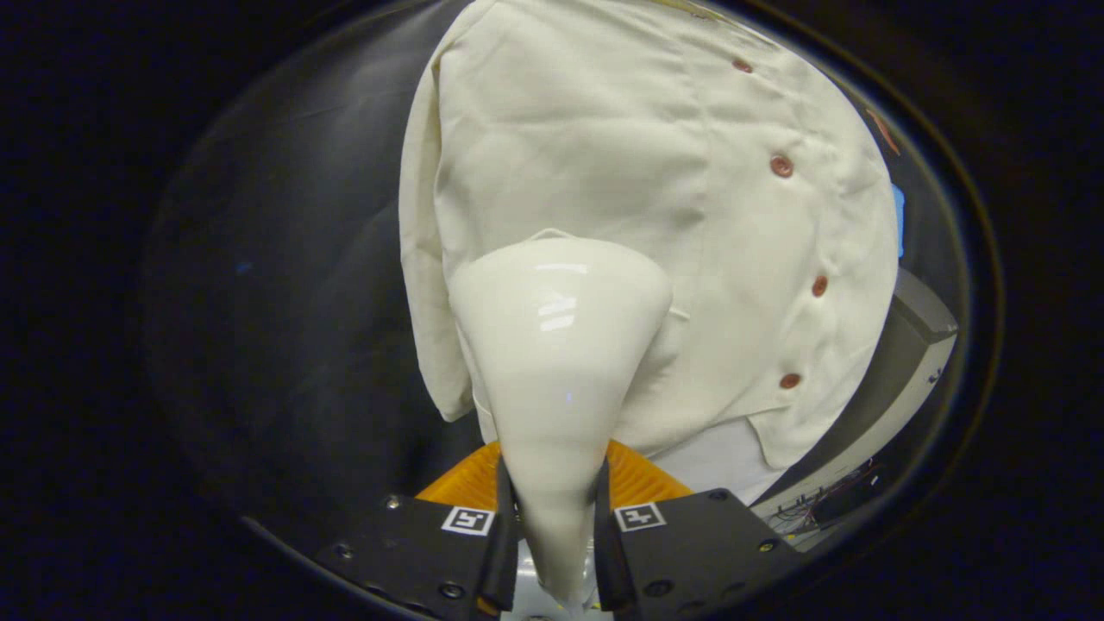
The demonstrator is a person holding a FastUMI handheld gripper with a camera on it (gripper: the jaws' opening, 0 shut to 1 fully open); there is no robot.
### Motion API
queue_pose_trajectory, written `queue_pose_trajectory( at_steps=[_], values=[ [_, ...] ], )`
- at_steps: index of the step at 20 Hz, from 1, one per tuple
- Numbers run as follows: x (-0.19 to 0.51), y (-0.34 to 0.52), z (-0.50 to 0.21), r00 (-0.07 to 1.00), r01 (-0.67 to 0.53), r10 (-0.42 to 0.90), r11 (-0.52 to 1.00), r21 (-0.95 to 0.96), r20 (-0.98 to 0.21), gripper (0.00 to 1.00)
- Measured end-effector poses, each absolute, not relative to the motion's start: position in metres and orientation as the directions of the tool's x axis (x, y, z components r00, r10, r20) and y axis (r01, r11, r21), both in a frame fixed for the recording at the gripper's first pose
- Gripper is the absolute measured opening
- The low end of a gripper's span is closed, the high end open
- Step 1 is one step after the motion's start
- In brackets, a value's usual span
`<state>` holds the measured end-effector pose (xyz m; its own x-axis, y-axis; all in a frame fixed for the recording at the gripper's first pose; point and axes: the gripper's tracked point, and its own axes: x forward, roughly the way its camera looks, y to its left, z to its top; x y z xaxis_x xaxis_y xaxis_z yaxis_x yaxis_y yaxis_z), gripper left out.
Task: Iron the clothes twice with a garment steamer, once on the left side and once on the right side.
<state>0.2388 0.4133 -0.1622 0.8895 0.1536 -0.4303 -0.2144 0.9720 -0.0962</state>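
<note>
A cream button-up shirt [604, 155] with reddish-brown buttons [781, 166] hangs in front of the dark booth wall. My gripper [555, 509] is shut on the narrow handle of a glossy white garment steamer [556, 345]. Both fingers press on the handle from either side. The steamer widens into a cone whose broad head lies against the lower left part of the shirt front, left of the button line. The face of the head is hidden against the cloth. The shirt's left sleeve [423, 285] hangs down beside the steamer head.
An orange ribbed part [638, 479] shows just behind the fingers, under the steamer. To the right, below the shirt hem, stands a grey and white surface [906, 362] with some cables [828, 504] at its lower end. Dark cloth [285, 259] hangs left of the shirt.
</note>
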Motion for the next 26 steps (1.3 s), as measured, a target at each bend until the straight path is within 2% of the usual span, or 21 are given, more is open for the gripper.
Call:
queue_pose_trajectory(
  at_steps=[10,18,21,26],
  values=[
    [0.179,0.356,0.010,0.939,-0.288,0.262,0.954,-0.088,-0.224,0.36],
    [0.181,0.309,0.150,0.967,-0.254,0.251,0.963,-0.084,-0.042,0.36],
    [0.195,0.287,0.185,0.977,-0.213,0.213,0.975,-0.064,-0.008,0.35],
    [0.239,0.253,0.206,0.988,-0.148,0.147,0.989,-0.022,-0.053,0.35]
  ],
)
